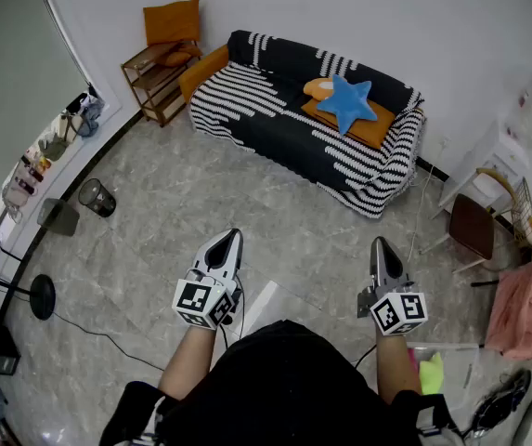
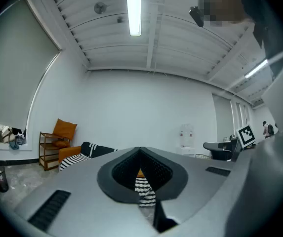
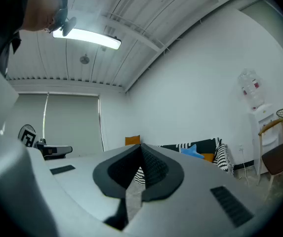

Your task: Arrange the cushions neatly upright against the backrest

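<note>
Both tools are shut tight with nothing in them: left gripper [image 1: 234, 237] and right gripper [image 1: 378, 243] are held level over the floor [image 1: 201, 193], well apart from the striped sofa [image 1: 266, 124]. At its right end the blue star cushion [image 1: 347, 103] sits on the flat orange cushion [image 1: 369, 130], with a small orange cushion [image 1: 317, 87] just beside them.

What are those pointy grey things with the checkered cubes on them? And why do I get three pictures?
A person holds a grabbing tool in each hand: the left claw and the right claw. The cubes are part of the tools. One picture comes from a camera on the person's head, looking down. The other two come from cameras riding on each claw. Both claws are shut and hold nothing. Across the floor stands a striped sofa, where a blue star cushion lies on an orange cushion.
</note>
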Demonstrator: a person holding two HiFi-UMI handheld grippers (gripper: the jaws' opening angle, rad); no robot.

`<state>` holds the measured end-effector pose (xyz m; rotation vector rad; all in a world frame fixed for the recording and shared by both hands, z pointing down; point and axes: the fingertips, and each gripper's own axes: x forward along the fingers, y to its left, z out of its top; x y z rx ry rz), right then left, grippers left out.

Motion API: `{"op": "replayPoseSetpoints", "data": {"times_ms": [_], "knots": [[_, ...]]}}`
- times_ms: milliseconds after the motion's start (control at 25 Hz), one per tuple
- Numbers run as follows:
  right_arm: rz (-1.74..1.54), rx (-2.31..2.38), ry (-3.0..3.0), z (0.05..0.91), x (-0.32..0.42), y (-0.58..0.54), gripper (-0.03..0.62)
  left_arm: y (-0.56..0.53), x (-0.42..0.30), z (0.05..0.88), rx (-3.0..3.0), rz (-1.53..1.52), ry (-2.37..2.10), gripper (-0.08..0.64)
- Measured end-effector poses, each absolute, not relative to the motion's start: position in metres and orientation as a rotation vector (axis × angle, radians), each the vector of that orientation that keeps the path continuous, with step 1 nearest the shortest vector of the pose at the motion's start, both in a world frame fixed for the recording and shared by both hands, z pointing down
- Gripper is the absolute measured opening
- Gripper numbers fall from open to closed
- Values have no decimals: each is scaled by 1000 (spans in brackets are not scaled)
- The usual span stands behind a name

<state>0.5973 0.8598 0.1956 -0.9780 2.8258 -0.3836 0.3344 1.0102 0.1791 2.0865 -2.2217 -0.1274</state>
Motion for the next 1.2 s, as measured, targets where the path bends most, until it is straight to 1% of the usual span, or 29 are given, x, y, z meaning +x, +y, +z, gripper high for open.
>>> {"op": "replayPoseSetpoints", "data": {"times_ms": [680,880,920,960,1000,1040,1200], "knots": [[-417,-976,2865,209,582,863,28,1018,312,186,2051,-120,-2228,17],[-443,-895,2821,200,571,864,32,1021,304,185,2064,-148,-2228,22],[-431,-873,2815,198,567,866,133,1021,303,186,2068,-145,-2225,124],[-425,-855,2810,196,562,869,334,1020,301,187,2069,-131,-2225,304],[-424,-843,2802,195,556,872,376,1021,297,187,2066,-115,-2232,355],[-422,-840,2795,193,551,874,383,1022,292,187,2063,-105,-2245,369],[-392,-887,2790,192,537,880,383,1029,275,183,2062,-119,-2263,370]]}}
